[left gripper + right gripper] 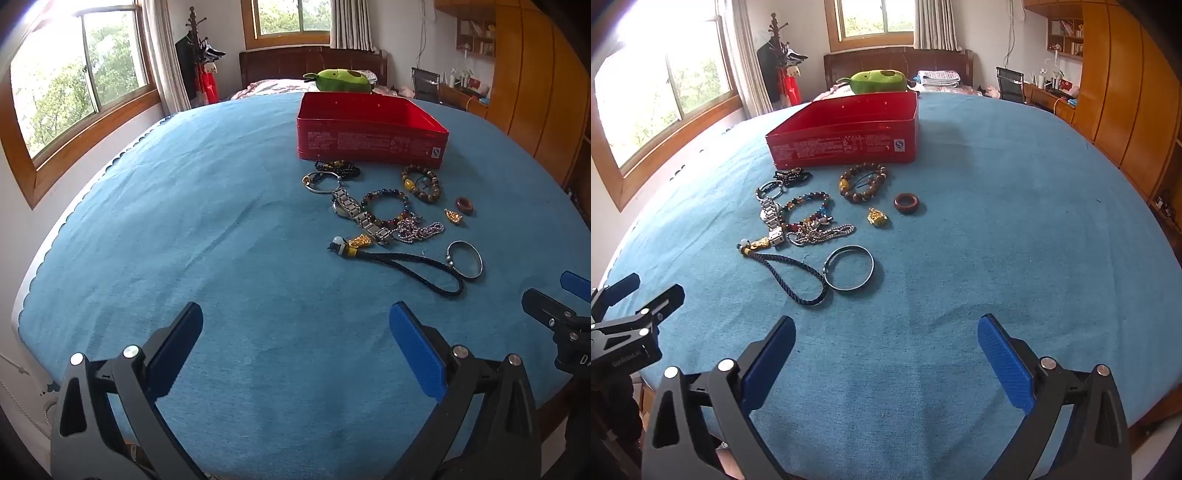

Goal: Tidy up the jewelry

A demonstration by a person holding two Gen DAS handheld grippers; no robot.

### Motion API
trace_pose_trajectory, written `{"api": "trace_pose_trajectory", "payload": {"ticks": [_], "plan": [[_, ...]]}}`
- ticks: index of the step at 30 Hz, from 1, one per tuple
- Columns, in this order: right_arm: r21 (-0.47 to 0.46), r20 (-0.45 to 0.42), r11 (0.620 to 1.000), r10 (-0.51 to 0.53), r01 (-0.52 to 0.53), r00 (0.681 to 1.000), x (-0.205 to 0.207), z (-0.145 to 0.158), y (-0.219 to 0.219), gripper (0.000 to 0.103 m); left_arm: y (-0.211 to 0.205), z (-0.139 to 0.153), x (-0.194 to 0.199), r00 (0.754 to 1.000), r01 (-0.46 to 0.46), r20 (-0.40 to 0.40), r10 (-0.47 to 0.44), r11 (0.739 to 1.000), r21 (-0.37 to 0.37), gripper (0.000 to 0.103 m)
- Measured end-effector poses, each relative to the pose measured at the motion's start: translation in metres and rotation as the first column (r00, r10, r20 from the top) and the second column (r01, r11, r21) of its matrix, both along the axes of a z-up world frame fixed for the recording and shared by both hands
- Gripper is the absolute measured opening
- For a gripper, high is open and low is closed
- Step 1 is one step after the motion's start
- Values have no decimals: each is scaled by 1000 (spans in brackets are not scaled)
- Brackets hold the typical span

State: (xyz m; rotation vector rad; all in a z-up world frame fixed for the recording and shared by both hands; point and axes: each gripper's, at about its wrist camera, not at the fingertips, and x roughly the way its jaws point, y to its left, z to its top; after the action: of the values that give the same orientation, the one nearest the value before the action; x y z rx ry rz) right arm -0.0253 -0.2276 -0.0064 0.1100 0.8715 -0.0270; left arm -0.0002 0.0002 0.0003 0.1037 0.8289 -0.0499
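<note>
Several pieces of jewelry lie on a blue cloth in front of an open red tin box (pixel 371 142) (pixel 846 144). Nearest are a silver bangle (pixel 466 259) (pixel 849 267) and a dark braided cord with a gold charm (pixel 406 266) (pixel 790 275). Behind them lie a metal watch (pixel 354 214) (pixel 772 218), beaded bracelets (pixel 421 182) (pixel 864 182), a chain (pixel 823 232), a gold pendant (pixel 877 217) and a brown ring (pixel 907 203). My left gripper (pixel 295 332) hovers open over bare cloth, short and left of the pile. My right gripper (pixel 886 347) is open too, nearer than the bangle, holding nothing.
The blue cloth (pixel 184 221) covers a round table with its edge close below both grippers. A green plush toy (pixel 341 80) lies beyond the box. Windows are on the left, wooden wardrobes on the right, a bed and desk at the back.
</note>
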Motion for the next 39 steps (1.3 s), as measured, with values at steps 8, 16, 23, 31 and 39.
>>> {"api": "trace_pose_trajectory", "payload": {"ticks": [8,16,23,31,39], "plan": [[-2,-4,1000,-2,2,1000,2,0,0,99,-4,-1,-3,1000,-2,8,2,1000,7,100],[-1,-2,1000,0,0,1000,2,1,0,99,0,3,-2,1000,-3,0,3,1000,1,100],[2,-3,1000,0,0,1000,2,1,0,99,1,3,-1,1000,-1,0,1,1000,2,100],[2,-1,1000,0,0,1000,2,0,-1,99,1,3,-1,1000,-3,-1,3,1000,2,100],[2,-1,1000,0,0,1000,3,1,0,99,2,3,0,1000,-5,-2,5,1000,2,100]]}}
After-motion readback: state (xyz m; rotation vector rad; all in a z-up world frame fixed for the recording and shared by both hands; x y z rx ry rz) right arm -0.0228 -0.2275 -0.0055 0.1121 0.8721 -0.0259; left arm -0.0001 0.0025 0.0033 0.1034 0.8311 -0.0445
